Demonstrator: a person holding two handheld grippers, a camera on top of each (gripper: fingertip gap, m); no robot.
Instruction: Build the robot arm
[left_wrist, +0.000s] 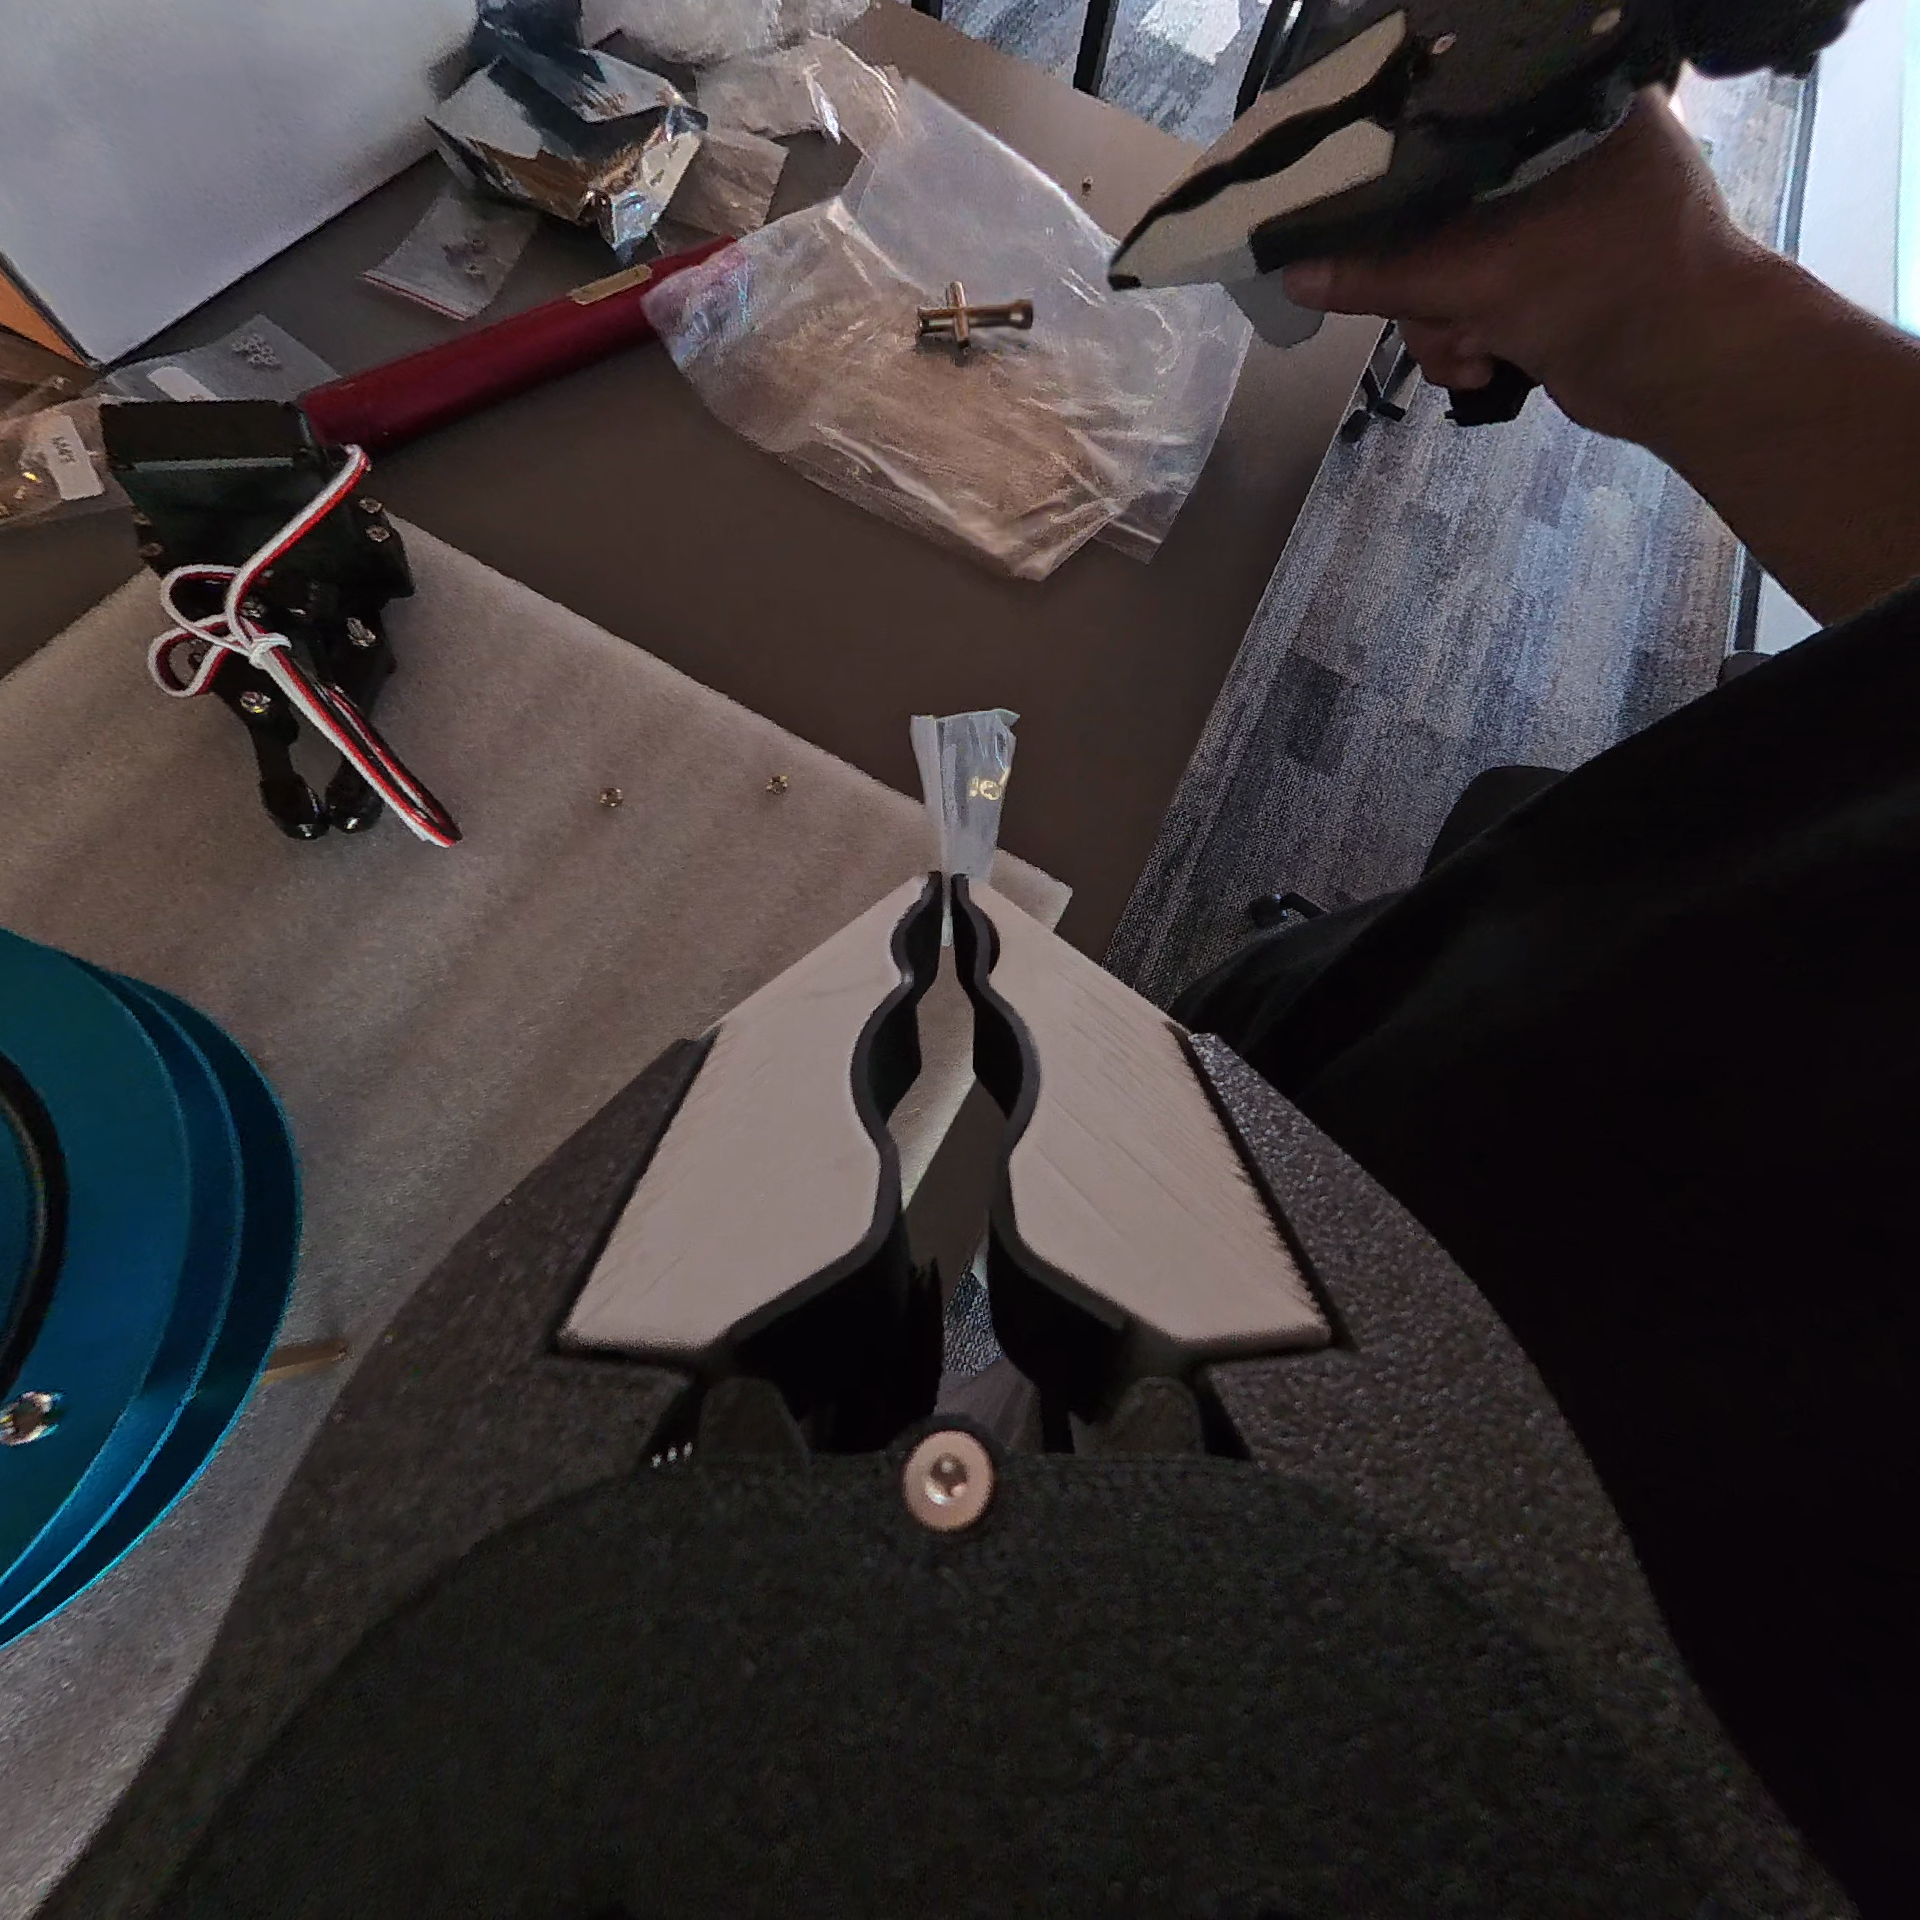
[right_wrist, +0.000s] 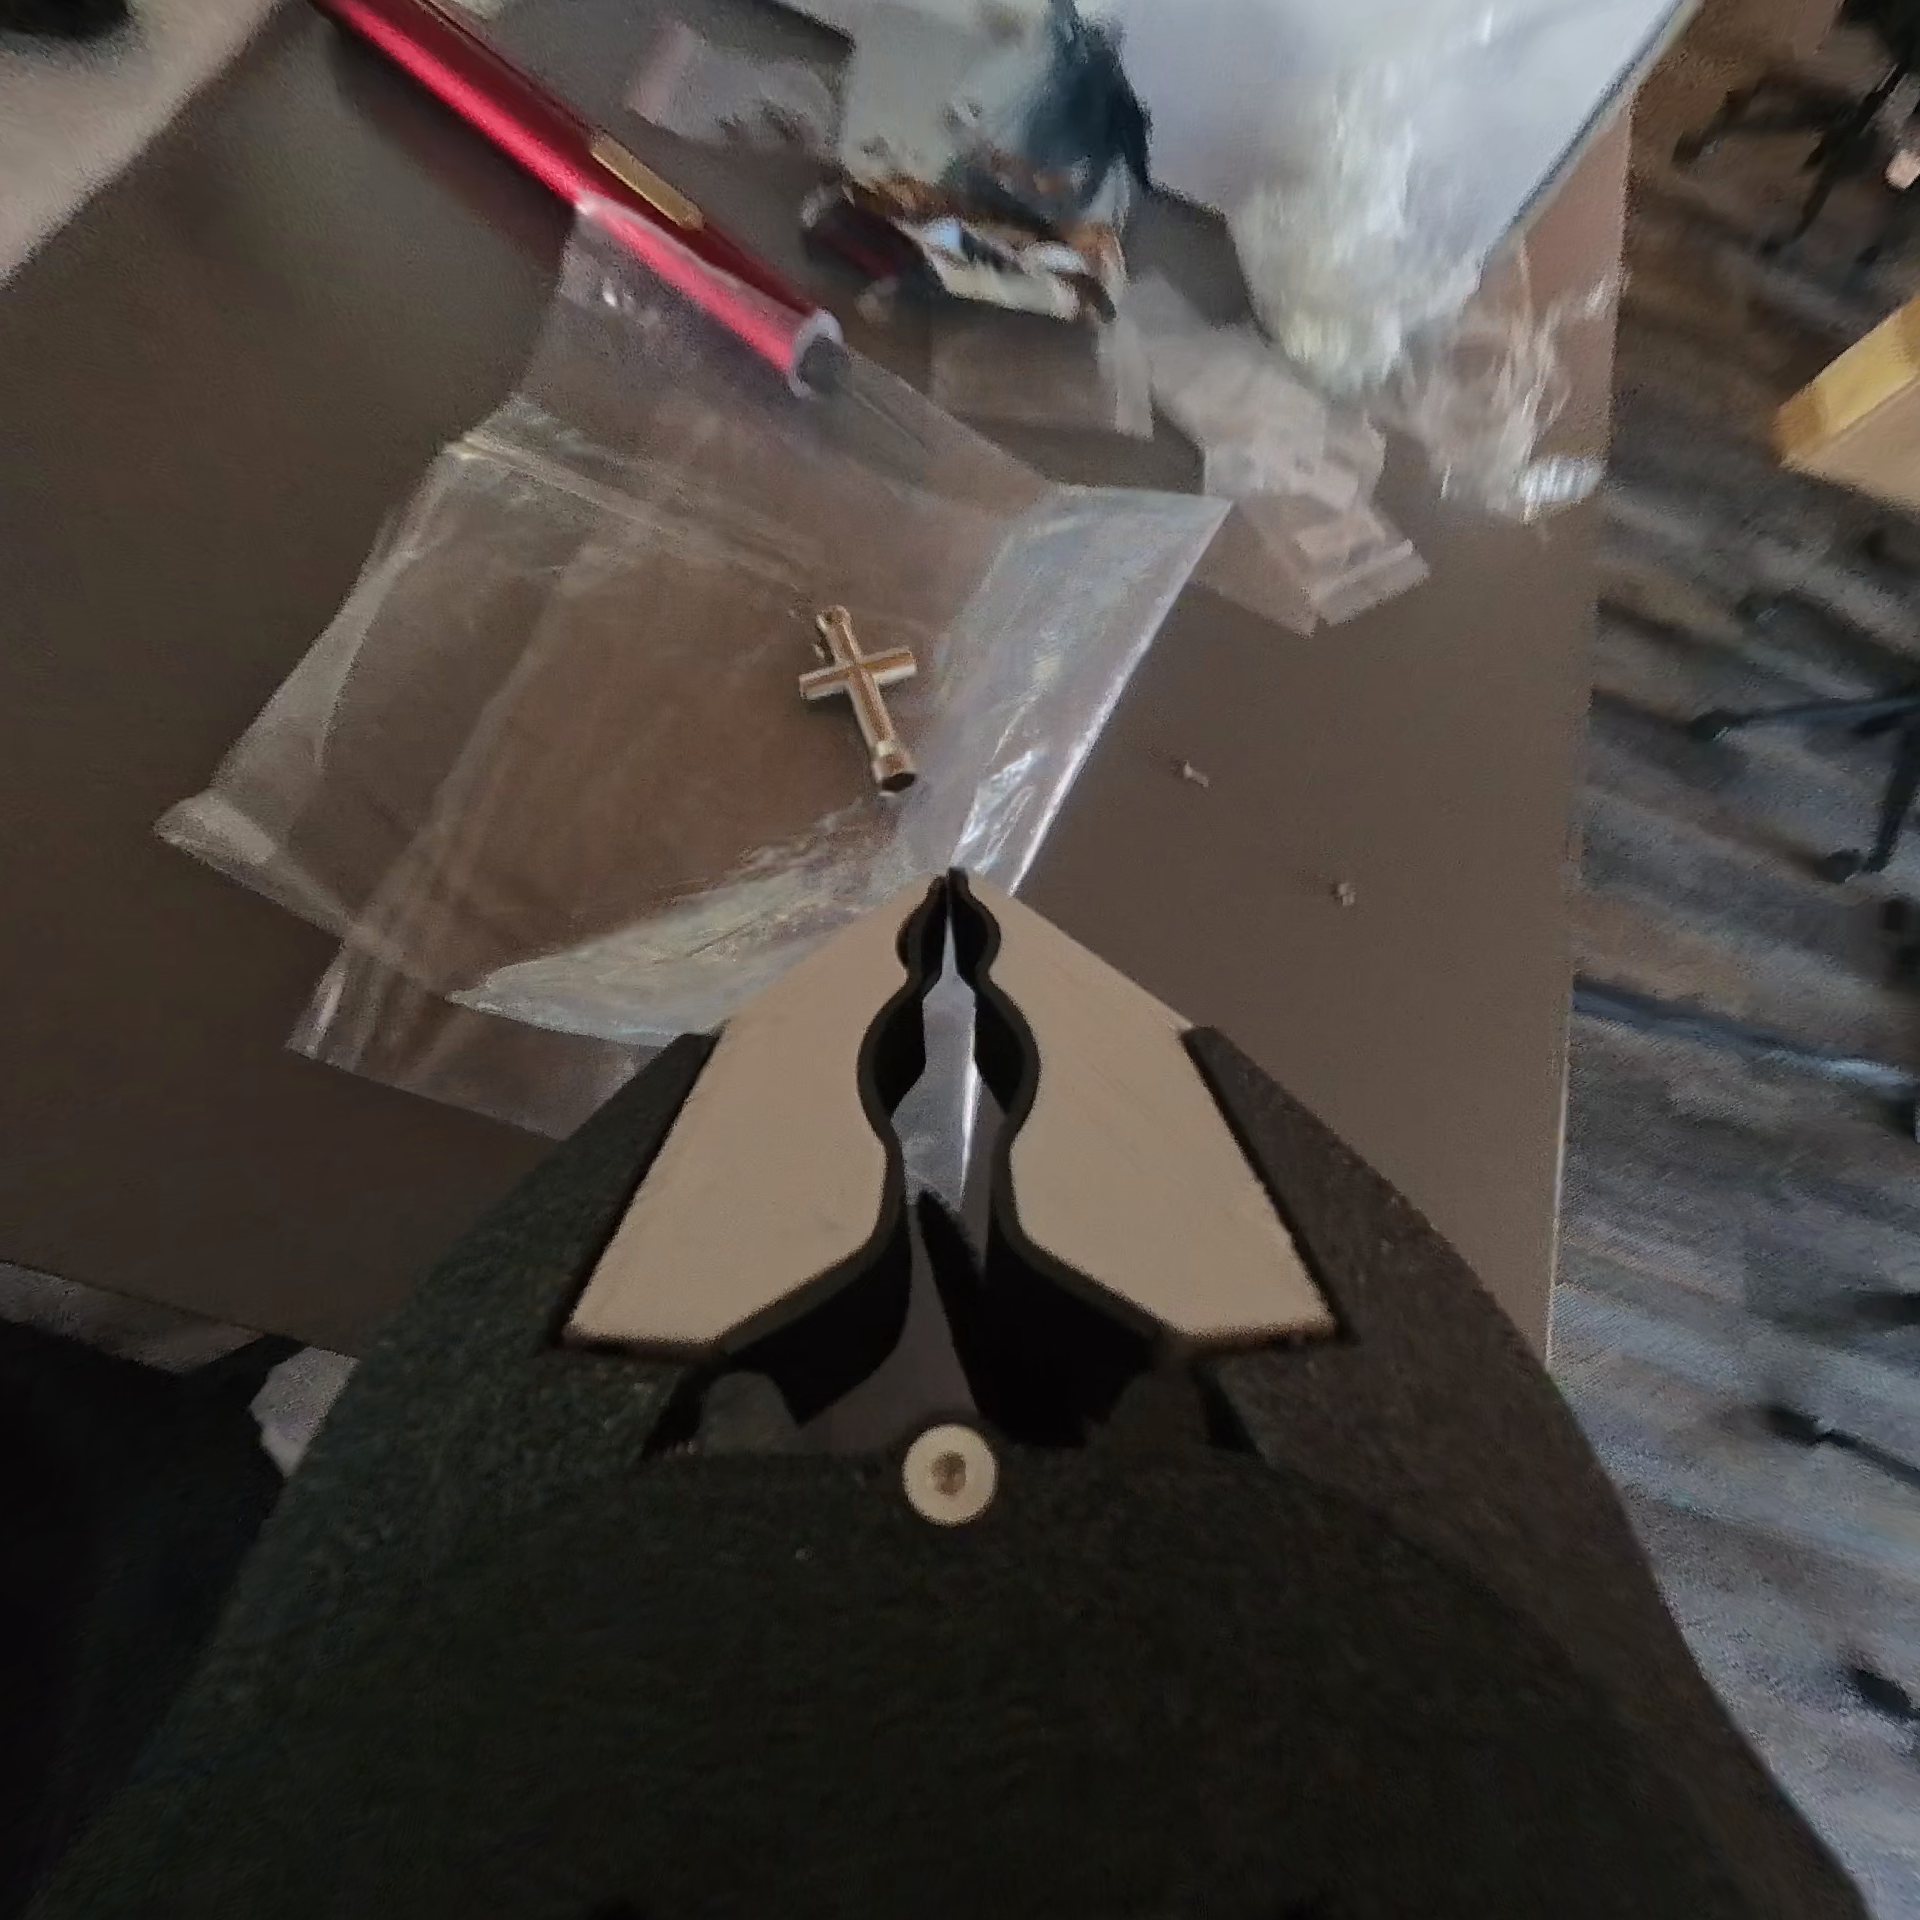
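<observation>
Presently, left gripper (left_wrist: 949, 883): fingertips pressed together on a small clear packet (left_wrist: 966, 795), which stands up from the tips at frame centre; small gold bits show inside it.
Right gripper (right_wrist: 954, 881): fingers drawn together at the tips, nothing visibly between them; held above the clear plastic bag (right_wrist: 582, 727). In the left wrist view it sits at upper right (left_wrist: 1127, 272), carried by a hand (left_wrist: 1590, 312).
Cross-shaped metal tool (right_wrist: 860, 686): lying flat on the plastic bag, just above the right fingertips in frame; apart from them.
Red tube (left_wrist: 499, 358): lies diagonally across the brown table (left_wrist: 727, 582), upper left; one end touches the bag.
Black servo part (left_wrist: 260, 582): left of frame, red-white-black wires looped around it, resting on grey foam sheet (left_wrist: 499, 987).
Blue metal disc (left_wrist: 135, 1268): left edge, on the foam.
Small nuts (left_wrist: 611, 797): loose on the foam, centre.
Crumpled wrappers (left_wrist: 582, 135): top of frame.
</observation>
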